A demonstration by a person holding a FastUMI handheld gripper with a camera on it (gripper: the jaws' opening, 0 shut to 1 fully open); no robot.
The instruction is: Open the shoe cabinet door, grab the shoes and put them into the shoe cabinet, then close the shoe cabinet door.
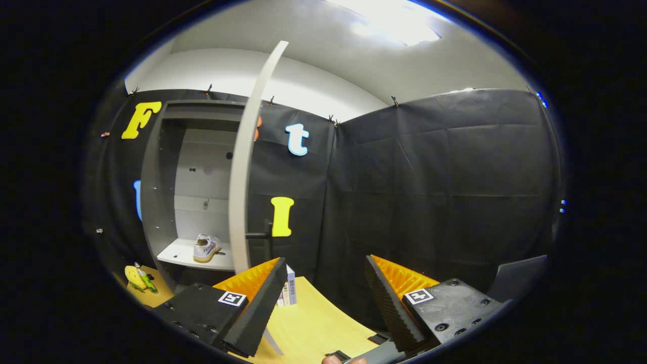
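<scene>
The shoe cabinet (162,192) stands far ahead to the left of my fingers, with its pale door (246,167) swung open and seen edge-on. A dark handle (259,235) sticks out from the door. A white shoe (205,247) rests on the cabinet's white shelf (174,255), inside. My gripper (323,293) is open, well back from the cabinet, and nothing lies between its fingers.
A wooden tabletop (313,323) lies below the fingers, with a few small books (289,290) standing at its far edge. A yellow and green object (139,279) sits left of the cabinet base. A fingertip (336,360) shows at the bottom. Black cloth walls close the booth.
</scene>
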